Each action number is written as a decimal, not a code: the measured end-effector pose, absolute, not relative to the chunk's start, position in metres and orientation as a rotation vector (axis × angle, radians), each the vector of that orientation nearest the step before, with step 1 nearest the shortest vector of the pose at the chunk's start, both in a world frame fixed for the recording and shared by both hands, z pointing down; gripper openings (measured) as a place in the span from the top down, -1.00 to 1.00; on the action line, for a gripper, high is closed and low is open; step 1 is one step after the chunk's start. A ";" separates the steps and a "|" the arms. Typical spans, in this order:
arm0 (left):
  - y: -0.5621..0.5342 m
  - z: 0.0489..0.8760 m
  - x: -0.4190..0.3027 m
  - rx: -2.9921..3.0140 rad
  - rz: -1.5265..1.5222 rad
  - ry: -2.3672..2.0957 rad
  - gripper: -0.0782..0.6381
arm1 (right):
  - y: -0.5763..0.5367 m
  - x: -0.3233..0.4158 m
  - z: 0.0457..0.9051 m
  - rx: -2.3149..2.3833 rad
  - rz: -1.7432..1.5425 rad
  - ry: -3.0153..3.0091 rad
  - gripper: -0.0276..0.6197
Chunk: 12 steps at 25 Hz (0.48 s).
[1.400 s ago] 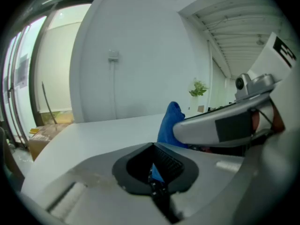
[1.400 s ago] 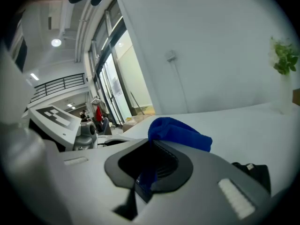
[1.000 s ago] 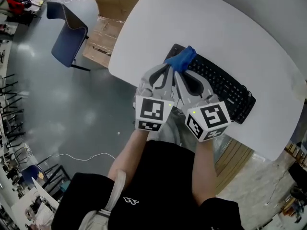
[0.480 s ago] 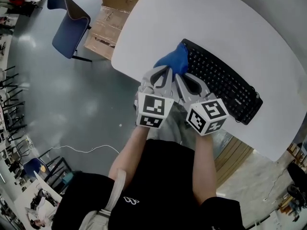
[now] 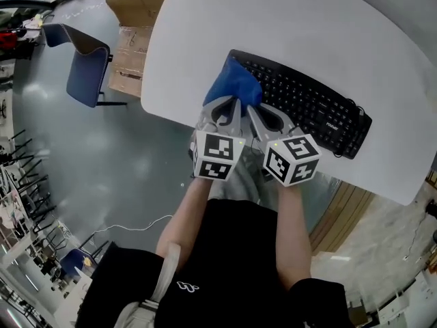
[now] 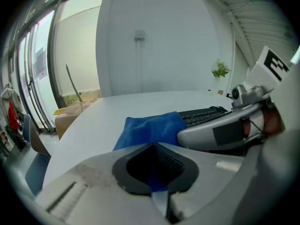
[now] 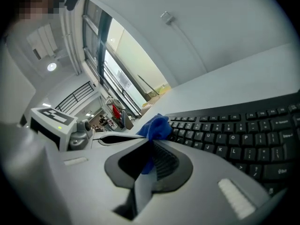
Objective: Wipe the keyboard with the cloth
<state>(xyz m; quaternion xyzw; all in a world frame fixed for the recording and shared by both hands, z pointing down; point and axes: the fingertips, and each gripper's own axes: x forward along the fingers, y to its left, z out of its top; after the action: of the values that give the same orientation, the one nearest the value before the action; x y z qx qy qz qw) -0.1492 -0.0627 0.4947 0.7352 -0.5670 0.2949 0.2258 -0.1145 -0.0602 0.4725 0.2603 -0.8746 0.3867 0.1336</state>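
A black keyboard lies aslant on the white table. A blue cloth covers the keyboard's left end. Both grippers stand side by side at the table's near edge. My left gripper is shut on the cloth's near edge, and the cloth spreads flat ahead of its jaws. My right gripper is shut on a bunched corner of the cloth, with the keyboard's keys to its right.
A blue chair and cardboard boxes stand on the floor left of the table. The table's near edge runs just under the grippers. A small potted plant sits at the far side.
The cloth was bunched near the keyboard's left end; it now lies spread flat over that end. Both grippers stay shut on it at the table's near edge.
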 end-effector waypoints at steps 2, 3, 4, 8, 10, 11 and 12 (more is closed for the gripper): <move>-0.062 0.498 -0.140 2.039 0.831 -1.534 0.81 | -0.061 -0.106 0.475 0.778 1.137 -2.526 0.86; -0.062 0.500 -0.136 2.041 0.840 -1.520 0.81 | -0.061 -0.102 0.476 0.792 1.145 -2.520 0.86; -0.061 0.503 -0.132 2.038 0.846 -1.506 0.81 | -0.061 -0.097 0.477 0.804 1.152 -2.515 0.86; -0.060 0.506 -0.114 2.068 0.868 -1.459 0.81 | -0.062 -0.081 0.477 0.856 1.166 -2.504 0.86; -0.058 0.509 -0.106 2.077 0.871 -1.440 0.81 | -0.063 -0.072 0.477 0.883 1.173 -2.500 0.86; -0.058 0.512 -0.103 2.078 0.872 -1.432 0.81 | -0.063 -0.069 0.478 0.895 1.178 -2.498 0.86; -0.057 0.515 -0.100 2.078 0.872 -1.423 0.81 | -0.064 -0.065 0.480 0.905 1.184 -2.495 0.86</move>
<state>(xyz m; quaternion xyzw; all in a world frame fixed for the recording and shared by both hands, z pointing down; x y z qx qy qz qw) -0.0999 -0.0572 0.5146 0.7575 -0.5190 0.3179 0.2360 -0.0650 -0.0636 0.4797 0.3093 -0.8525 0.4047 0.1173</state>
